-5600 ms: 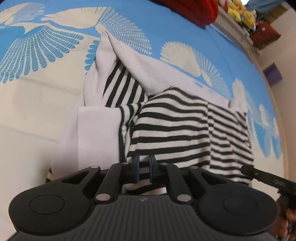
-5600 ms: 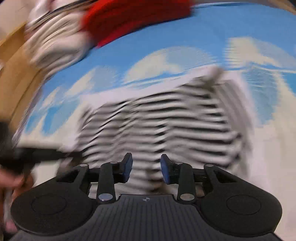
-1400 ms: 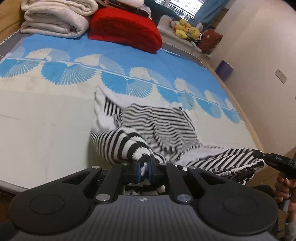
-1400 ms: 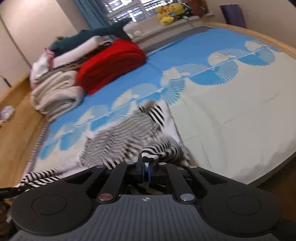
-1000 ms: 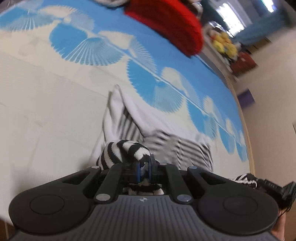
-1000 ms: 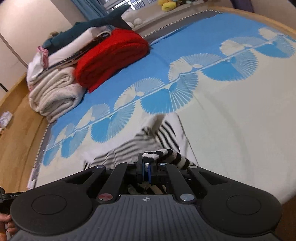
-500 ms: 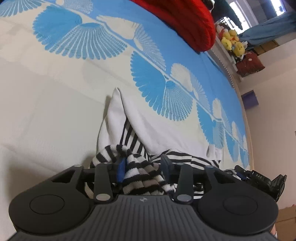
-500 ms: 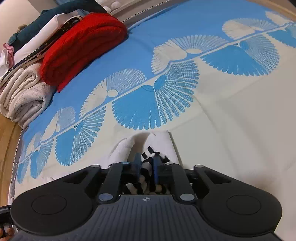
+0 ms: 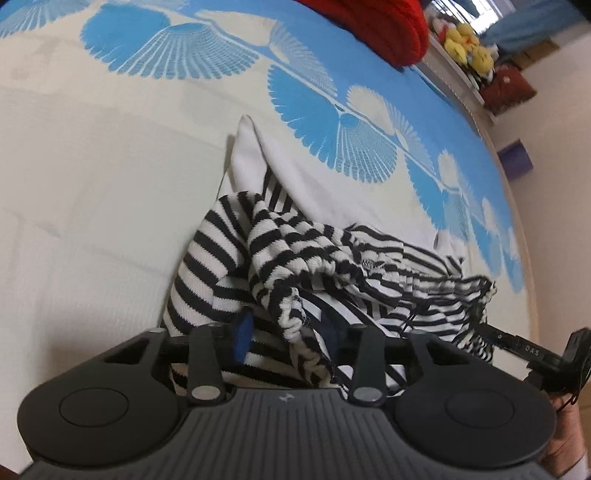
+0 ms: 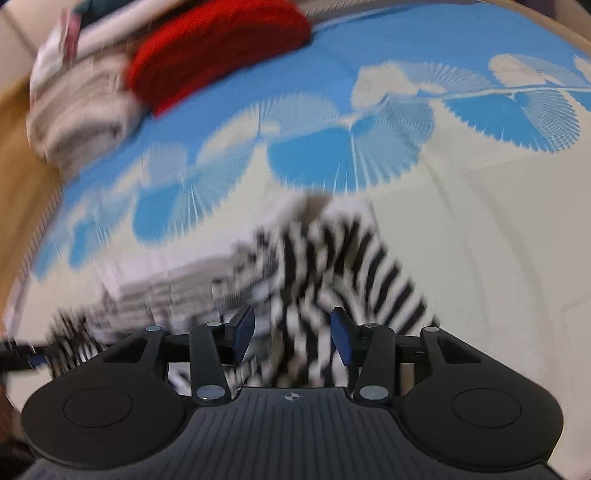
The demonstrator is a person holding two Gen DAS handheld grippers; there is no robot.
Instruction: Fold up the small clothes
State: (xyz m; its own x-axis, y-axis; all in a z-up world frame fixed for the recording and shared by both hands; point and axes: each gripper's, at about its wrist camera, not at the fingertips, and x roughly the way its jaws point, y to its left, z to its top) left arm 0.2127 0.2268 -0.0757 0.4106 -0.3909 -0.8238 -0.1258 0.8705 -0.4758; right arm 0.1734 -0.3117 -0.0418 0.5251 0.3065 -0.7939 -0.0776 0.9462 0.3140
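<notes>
Left wrist view shows the left gripper (image 9: 286, 330) now spread apart, like the right gripper (image 10: 291, 334), both having let go of the striped garment (image 9: 295, 254), which lies bunched on the near bedsheet (image 9: 92, 184), so this fold looks laid down.

One striped garment (image 9: 295, 258) is counted on the bed (image 9: 92, 184), bunched near its front edge. Two tools are seen — the left tool (image 9: 286, 334) and the right tool (image 10: 291, 332). Toward the far edge one red folded item (image 9: 373, 26) is counted, and beside it one pile of pale folded bedding (image 10: 77, 107) — blurred, so its layers cannot be counted.
</notes>
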